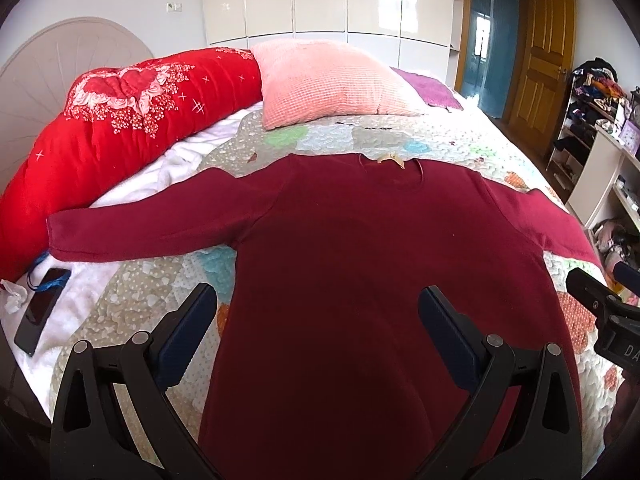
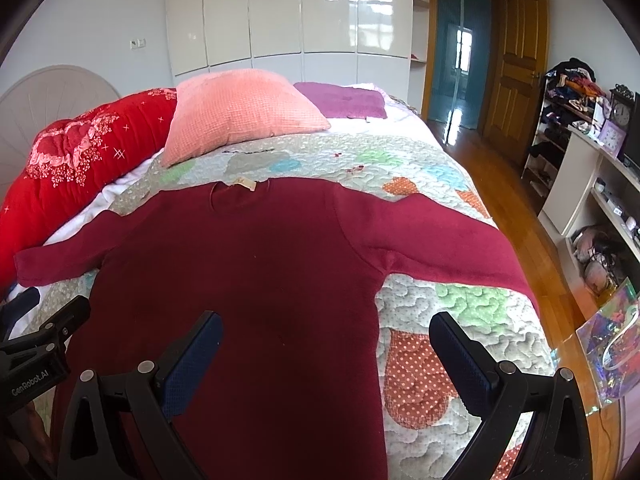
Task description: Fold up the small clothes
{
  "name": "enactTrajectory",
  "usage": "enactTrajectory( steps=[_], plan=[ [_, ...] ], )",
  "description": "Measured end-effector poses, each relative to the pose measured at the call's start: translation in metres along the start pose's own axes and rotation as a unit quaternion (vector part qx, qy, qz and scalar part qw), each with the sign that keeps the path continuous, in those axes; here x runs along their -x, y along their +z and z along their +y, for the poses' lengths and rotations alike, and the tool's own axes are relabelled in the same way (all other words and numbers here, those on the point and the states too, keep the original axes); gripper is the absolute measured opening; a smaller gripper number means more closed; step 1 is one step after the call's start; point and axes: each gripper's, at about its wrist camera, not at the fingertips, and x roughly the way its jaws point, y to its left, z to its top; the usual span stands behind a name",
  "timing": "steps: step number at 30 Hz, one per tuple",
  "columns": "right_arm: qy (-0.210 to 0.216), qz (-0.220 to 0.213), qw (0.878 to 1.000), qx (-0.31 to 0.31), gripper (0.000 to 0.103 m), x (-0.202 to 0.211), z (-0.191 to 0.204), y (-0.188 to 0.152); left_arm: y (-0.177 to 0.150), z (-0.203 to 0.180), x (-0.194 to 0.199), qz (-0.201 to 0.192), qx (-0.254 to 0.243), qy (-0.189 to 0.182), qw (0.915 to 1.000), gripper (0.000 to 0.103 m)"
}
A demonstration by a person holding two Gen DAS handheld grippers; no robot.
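Left wrist view: the left tongs (image 1: pixel 318 310) are spread wide, gripping nothing, above the sweater's (image 1: pixel 360 248) body. The right tongs (image 2: pixel 326 338) are likewise spread over its right hem edge. The sweater lies flat, sleeves out, on the bed quilt (image 2: pixel 440 304). Soft, light knit; probably best pinched at cuff or shoulder. Shelves (image 2: pixel 560 136) hold heaped clothes.

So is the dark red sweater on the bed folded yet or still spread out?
Spread out, not folded. The dark red sweater lies flat on the quilt, both sleeves stretched sideways, neck label showing at the collar.
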Motion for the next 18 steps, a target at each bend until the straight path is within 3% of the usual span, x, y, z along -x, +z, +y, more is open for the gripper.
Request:
enactTrajectory(
  steps=[18],
  plan=[
    [0.027, 0.015, 0.999, 0.008, 0.103, -0.016, 0.025, 0.01, 0.007, 0.014, -0.018, 0.011, 0.02, -0.007, 0.9997, 0.101]
  ],
)
